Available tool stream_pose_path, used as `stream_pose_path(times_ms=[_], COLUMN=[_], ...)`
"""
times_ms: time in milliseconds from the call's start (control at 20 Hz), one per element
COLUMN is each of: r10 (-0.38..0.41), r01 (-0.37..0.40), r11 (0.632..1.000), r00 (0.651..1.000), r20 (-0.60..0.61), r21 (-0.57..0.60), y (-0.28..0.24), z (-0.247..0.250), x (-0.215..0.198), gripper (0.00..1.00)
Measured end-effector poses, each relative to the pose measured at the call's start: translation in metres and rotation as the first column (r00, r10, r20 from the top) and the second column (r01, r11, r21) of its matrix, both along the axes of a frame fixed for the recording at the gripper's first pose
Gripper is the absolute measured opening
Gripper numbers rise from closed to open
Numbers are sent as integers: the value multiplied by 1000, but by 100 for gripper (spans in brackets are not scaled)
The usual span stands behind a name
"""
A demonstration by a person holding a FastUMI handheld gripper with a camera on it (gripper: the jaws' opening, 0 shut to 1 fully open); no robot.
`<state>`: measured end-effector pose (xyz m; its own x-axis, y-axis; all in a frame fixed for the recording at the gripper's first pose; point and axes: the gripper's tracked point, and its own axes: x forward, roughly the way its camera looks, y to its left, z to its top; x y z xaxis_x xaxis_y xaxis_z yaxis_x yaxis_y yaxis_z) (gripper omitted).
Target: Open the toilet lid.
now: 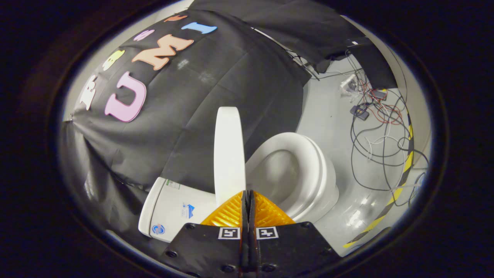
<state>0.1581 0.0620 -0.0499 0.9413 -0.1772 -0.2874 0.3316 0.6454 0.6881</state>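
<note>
While the tongs [248,195] pointed forward with their two fingers [231,212] pressed together, tip against tip and nothing caught between them, the toilet lid [229,150] stood raised just ahead of them. It was seen edge-on, a tall white slab rising from directly beyond the fingertips, and its lower end met the tips so closely that touching could not be told from a hair's gap. To one side of the lid lay the white cistern [173,208], bearing small printed stickers, with its back against the black cloth wall [216,85] of the booth. To the other side of the lid the toilet seat [312,162] lay down flat on the bowl [283,173], the bowl's smooth white hollow open to view. Beyond the toilet stretched a pale glossy floor [332,116], catching bright reflections near the bowl's foot. Well apart from the toilet, a tangle of black, white and red cables [380,131] sprawled across the floor, with a few small dark devices among them. A yellow-and-black hazard stripe [403,173] ran along the floor past the cables.
</note>
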Motion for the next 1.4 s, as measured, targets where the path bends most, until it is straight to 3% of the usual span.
stream_pose_path(times_ms=[750, 1400], r10=[25, 79], r01=[-20, -57], r11=[984, 941], r00=[999, 996], r20=[26, 51], r21=[-175, -334], y=[35, 75], z=[44, 80], x=[5, 12], gripper=[1, 1])
